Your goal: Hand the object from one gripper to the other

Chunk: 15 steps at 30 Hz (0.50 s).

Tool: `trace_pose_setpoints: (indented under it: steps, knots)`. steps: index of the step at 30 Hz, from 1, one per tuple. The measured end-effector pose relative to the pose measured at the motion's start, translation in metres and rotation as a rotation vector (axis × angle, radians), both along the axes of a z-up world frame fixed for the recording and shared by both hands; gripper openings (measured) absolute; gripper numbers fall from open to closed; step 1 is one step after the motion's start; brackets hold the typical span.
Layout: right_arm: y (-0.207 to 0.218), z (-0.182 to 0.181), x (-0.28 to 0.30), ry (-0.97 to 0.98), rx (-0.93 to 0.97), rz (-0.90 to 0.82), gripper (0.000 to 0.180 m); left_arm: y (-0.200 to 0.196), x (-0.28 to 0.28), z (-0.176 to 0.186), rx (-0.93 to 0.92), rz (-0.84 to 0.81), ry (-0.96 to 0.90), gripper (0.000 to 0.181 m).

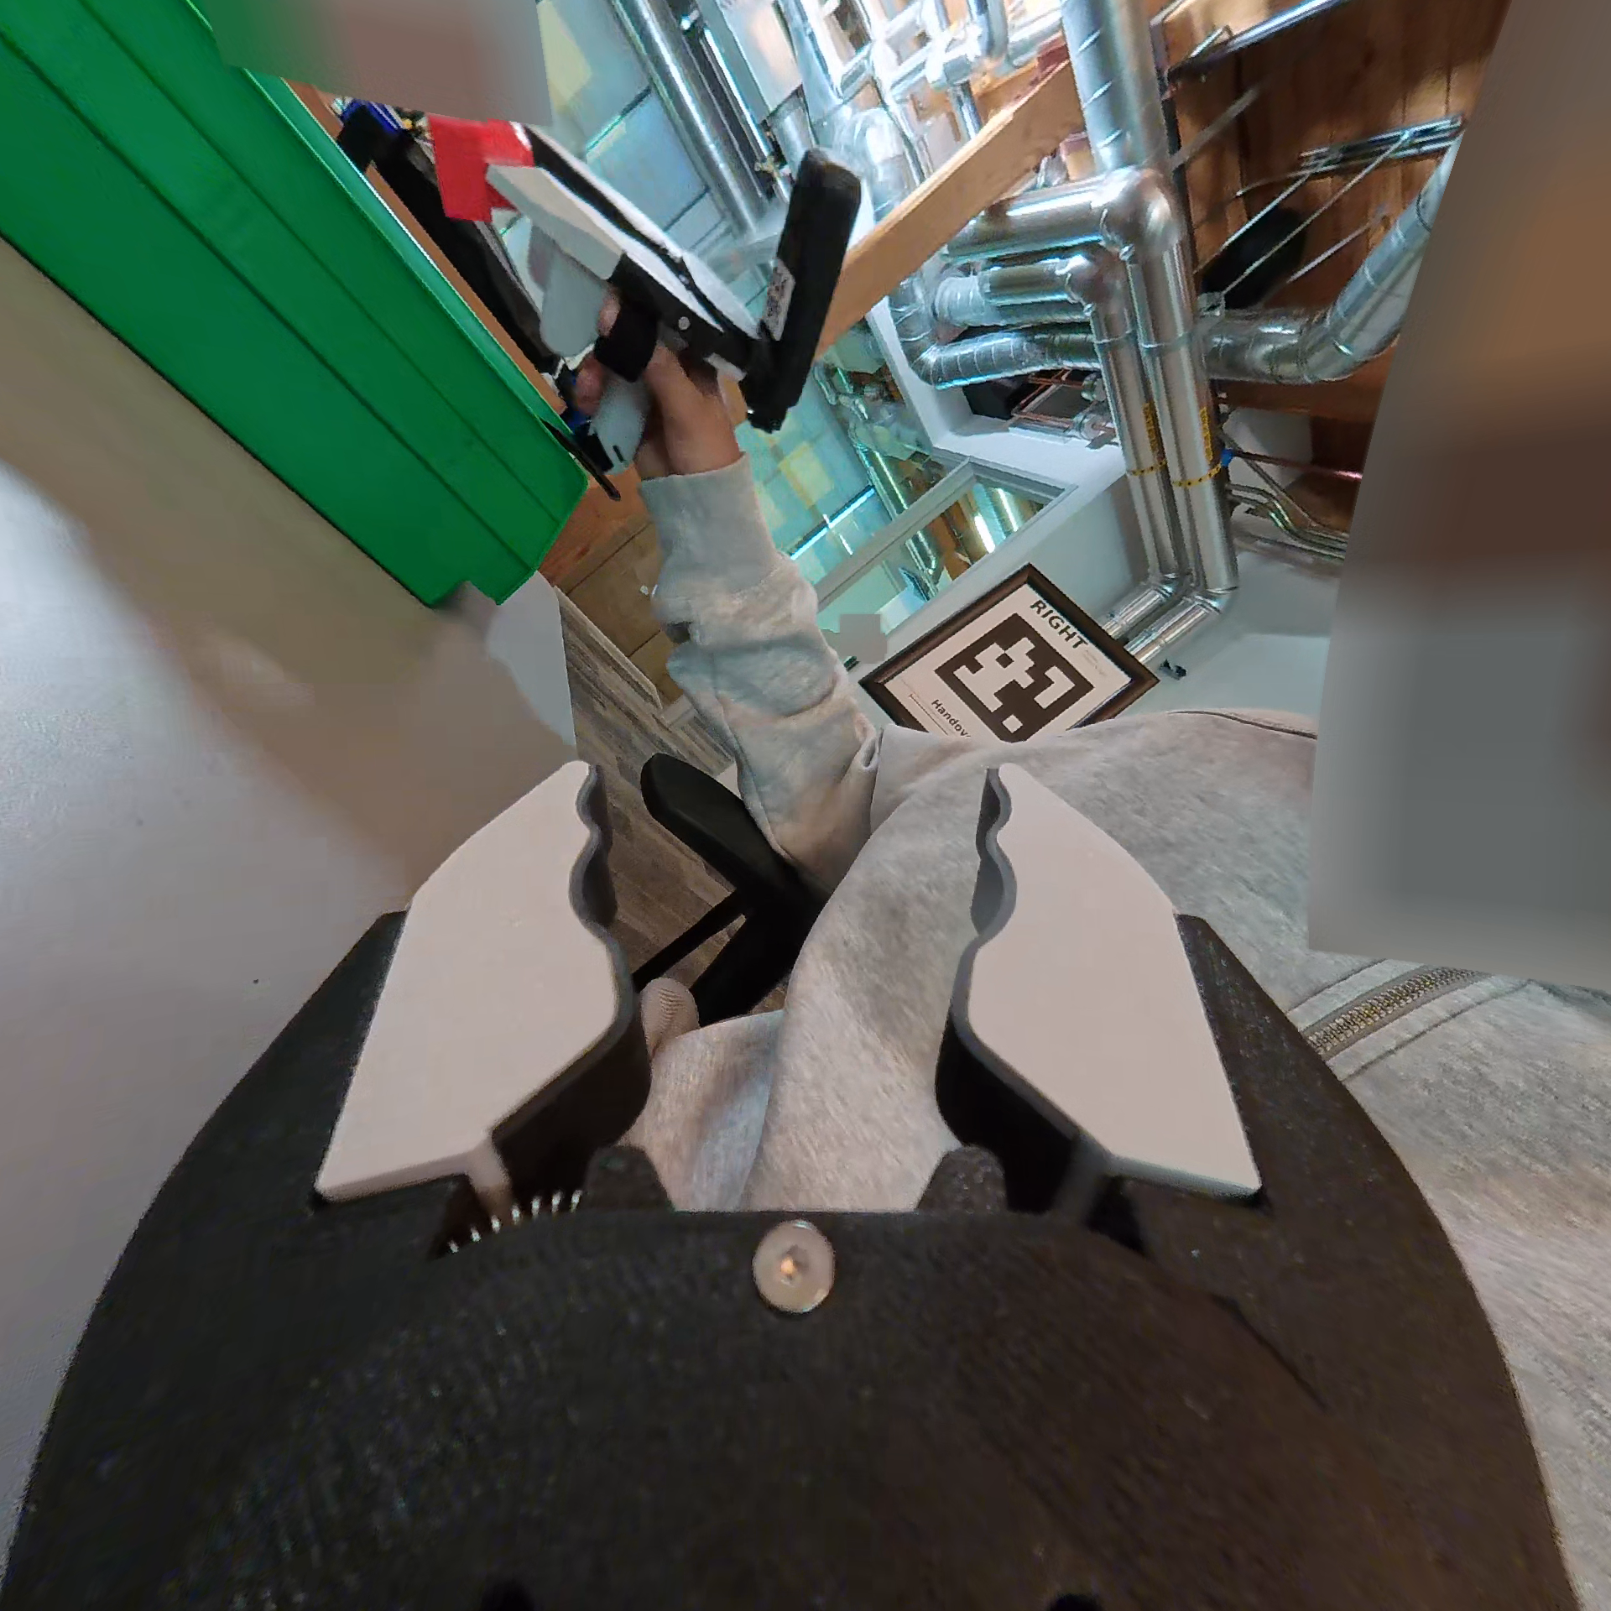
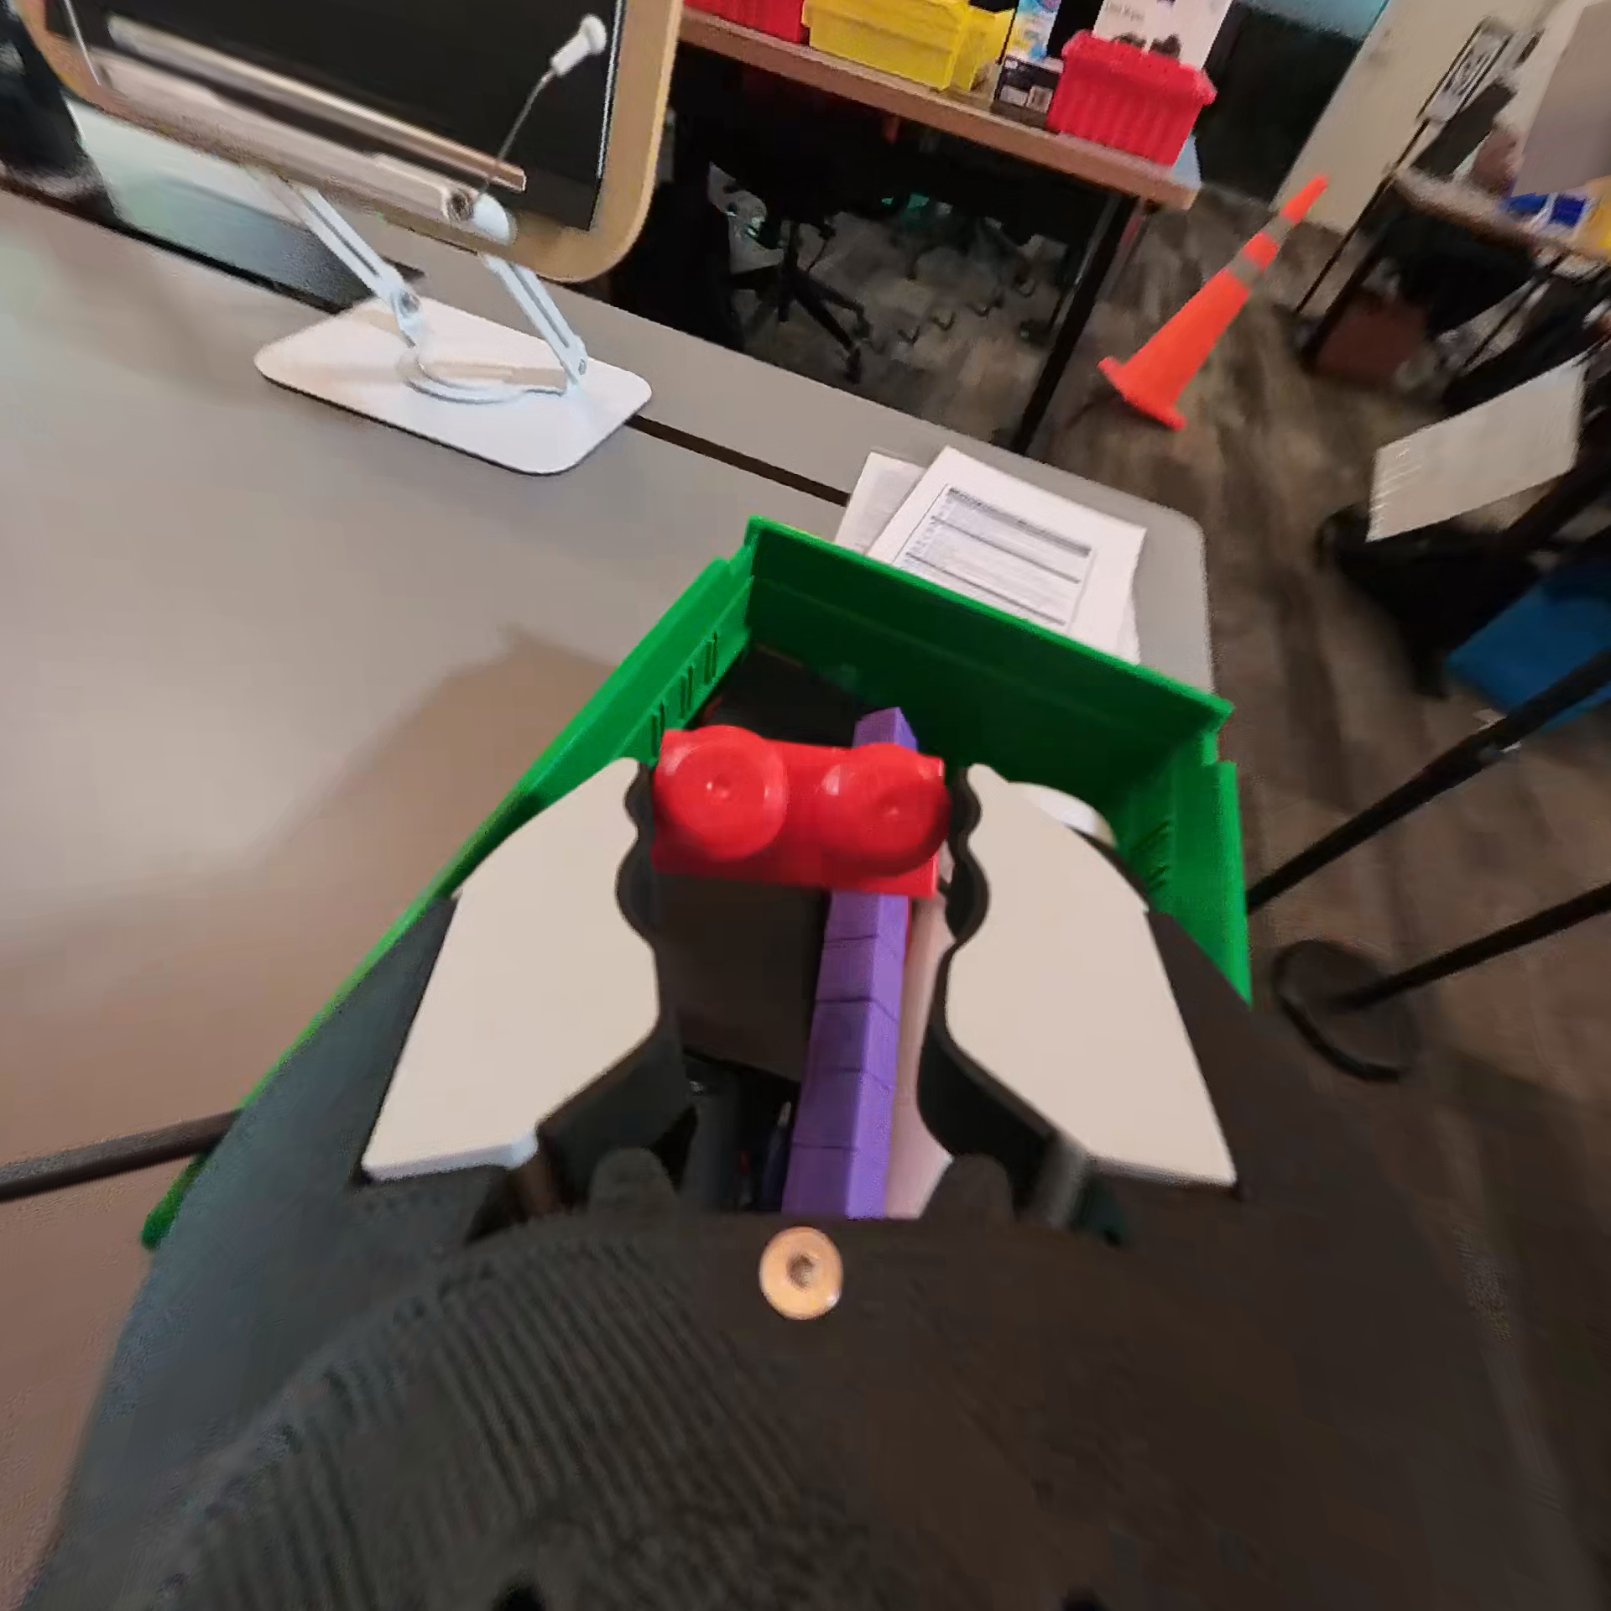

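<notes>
Silver insulated pipes and a pale wooden beam cross the ceiling. Beyond the grey table's far edge, an orange traffic cone stands on mottled grey carpet beside a wood-topped bench.

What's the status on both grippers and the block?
Right gripper shut on red block, above green bin. Left gripper open, empty, apart from the right. Nothing visibly between them.

The green bin has its near half hidden behind the right gripper, so most of its contents cannot be made out. A purple bar runs under the red block, its lower end covered. The monitor is cut off at the top edge.

In the left wrist view, the green bin is cropped by the left edge.
</notes>
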State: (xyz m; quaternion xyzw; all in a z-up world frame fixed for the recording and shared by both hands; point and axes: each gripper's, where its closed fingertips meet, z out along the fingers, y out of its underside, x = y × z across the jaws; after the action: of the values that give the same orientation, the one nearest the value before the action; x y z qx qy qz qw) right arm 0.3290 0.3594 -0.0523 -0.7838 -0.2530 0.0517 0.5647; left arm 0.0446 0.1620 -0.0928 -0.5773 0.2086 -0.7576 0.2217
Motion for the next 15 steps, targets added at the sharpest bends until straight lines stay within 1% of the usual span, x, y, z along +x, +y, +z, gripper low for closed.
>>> trace_pose_setpoints:
  steps: [2, 3, 4, 6, 9, 11, 13, 15]
  knots:
    - [0.003, -0.006, 0.001, 0.084, -0.029, 0.005, 0.070, 0.000, 0.001, 0.000, 0.004, 0.008, 0.004, 0.080]
    - [0.005, -0.006, 0.002, 0.114, -0.029, -0.008, 0.084, 0.000, 0.001, -0.001, 0.006, 0.008, 0.007, 0.080]
    - [0.007, -0.003, 0.004, 0.129, -0.016, -0.027, 0.091, 0.000, 0.002, -0.001, 0.009, 0.008, 0.010, 0.079]
    - [0.005, 0.013, 0.005, 0.127, 0.056, -0.040, 0.089, 0.000, 0.002, -0.001, 0.017, 0.013, 0.015, 0.078]
    - [-0.011, 0.056, -0.008, 0.153, 0.224, -0.003, 0.083, -0.001, 0.004, -0.002, 0.036, 0.018, 0.028, 0.077]
    - [-0.029, 0.083, -0.028, 0.193, 0.308, 0.050, 0.075, -0.001, 0.004, -0.003, 0.049, 0.020, 0.036, 0.076]
    - [-0.047, 0.097, -0.060, 0.231, 0.323, 0.134, 0.064, -0.001, 0.005, -0.005, 0.055, 0.018, 0.045, 0.075]
    - [-0.064, 0.096, -0.102, 0.267, 0.294, 0.251, 0.062, -0.001, 0.006, -0.006, 0.058, 0.014, 0.050, 0.075]
